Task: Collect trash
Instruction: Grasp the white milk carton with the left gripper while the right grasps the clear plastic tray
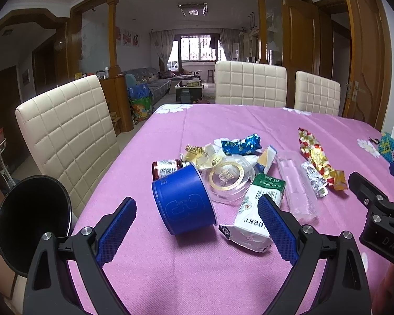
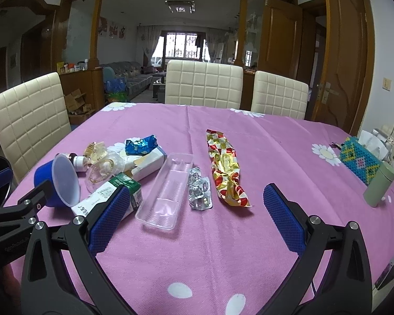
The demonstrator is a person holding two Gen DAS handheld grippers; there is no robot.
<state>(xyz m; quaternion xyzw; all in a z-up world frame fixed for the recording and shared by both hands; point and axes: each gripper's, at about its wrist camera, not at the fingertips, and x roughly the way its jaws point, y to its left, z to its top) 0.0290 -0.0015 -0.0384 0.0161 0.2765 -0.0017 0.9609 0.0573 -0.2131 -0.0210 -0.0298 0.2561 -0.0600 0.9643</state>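
Scanning left to right on the pink tablecloth [image 2: 223,249]. Far left of the pile: blue tub [image 1: 182,200] on its side, open mouth facing right, with a small red-labelled jar [image 1: 168,168] just behind it. Next a clear round lid with gold ring [image 1: 227,178], crumpled yellow wrappers [image 1: 199,155] and a blue foil wrapper [image 1: 240,144] behind, then the white-and-green packet [image 1: 252,215]. Further right: clear plastic tray [image 2: 165,191], foil blister pack [image 2: 200,193], red-and-gold wrapper [image 2: 227,168]. I see no bin in either view.

My read: nothing collected yet, I'm lining up the first pick. The tub is rigid and sits nearest the left gripper [image 1: 197,228], so I'd take it across its wall, low and square, so it doesn't roll off. Could double as a container for the small wrappers. The packet edge touches the tub's base, so expect it to drag.

Left gripper: jaws spread wide, nothing between them, hovering short of the tub. Right gripper [image 2: 195,218]: also wide open and empty, above bare cloth just short of the tray and blister pack.
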